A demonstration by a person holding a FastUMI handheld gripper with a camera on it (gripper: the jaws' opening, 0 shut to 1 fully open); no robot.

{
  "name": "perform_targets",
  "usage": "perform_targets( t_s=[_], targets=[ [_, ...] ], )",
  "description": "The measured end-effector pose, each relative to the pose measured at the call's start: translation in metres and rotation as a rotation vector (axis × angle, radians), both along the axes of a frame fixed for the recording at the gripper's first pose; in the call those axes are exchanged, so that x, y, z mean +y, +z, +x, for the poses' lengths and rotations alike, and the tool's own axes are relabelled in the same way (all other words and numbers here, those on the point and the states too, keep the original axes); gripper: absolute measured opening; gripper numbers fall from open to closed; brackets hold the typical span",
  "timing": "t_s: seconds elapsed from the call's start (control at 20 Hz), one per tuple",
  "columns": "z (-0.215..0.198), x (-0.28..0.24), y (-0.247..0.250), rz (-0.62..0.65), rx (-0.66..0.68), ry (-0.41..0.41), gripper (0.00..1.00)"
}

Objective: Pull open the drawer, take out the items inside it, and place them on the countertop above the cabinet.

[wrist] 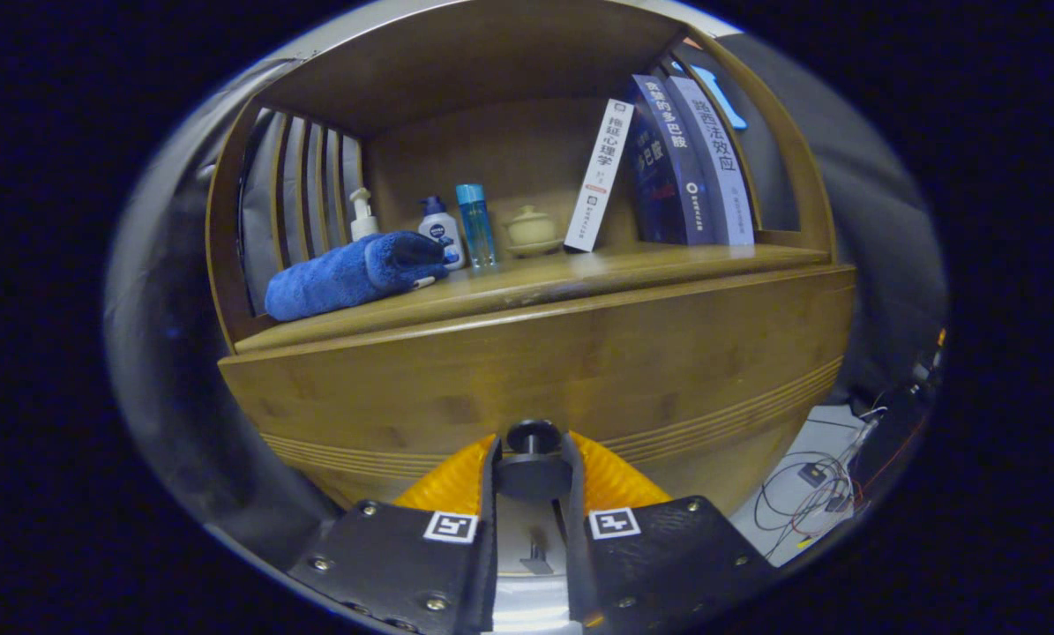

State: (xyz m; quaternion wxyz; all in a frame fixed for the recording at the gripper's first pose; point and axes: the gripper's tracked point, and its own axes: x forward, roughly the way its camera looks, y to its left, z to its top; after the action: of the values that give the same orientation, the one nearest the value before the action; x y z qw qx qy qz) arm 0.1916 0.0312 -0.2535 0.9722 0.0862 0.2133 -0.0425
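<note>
The tongs (533,467) are clenched on the drawer knob (533,438): the two orange fingers (452,483) press against the dark round knob from either side, with the black finger mounts and their square markers just behind. The knob sits on the drawer front (527,370), a broad wooden panel with grooved lines along its lower part, which stands directly ahead of the tongs. Whether the drawer is closed or drawn out a little cannot be told, and its contents are hidden.

To the right of the cabinet, low down, a tangle of cables (809,494) and small boxes lies on a pale floor, near the cabinet's corner.

Above the drawer front runs the edge of the desk (668,260), the cabinet's countertop. On its left end lies a rolled blue towel (350,273), close to the front edge. Just behind it stand a white pump bottle (363,216), a white bottle with a blue cap (439,231) and a clear blue bottle (476,225), close together. A small lidded beige pot (531,231) stands beside them, apart. A white book (599,175) leans rightward toward two upright books (694,163) at the right end. The strip of desk in front of the pot and books is bare.

Slatted wooden bars (306,190) close the left side, a curved frame the right, and a wooden roof (456,66) spans overhead.
</note>
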Motion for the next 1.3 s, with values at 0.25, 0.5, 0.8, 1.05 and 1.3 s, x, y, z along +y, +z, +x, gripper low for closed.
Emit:
perform_targets(
  t_s=[0.25, 0.5, 0.8, 1.05, 1.3],
  targets=[
    [-0.020, 0.000, 0.003, -0.013, 0.031, -0.025, 0.32],
    [-0.050, -0.001, 0.007, -0.006, 0.053, -0.059, 0.32],
    [-0.090, 0.000, 0.011, -0.010, 0.092, -0.090, 0.32],
    [-0.133, 0.000, 0.009, -0.029, 0.150, -0.114, 0.31],
    [-0.145, 0.003, 0.010, -0.061, 0.178, -0.110, 0.32]
  ],
)
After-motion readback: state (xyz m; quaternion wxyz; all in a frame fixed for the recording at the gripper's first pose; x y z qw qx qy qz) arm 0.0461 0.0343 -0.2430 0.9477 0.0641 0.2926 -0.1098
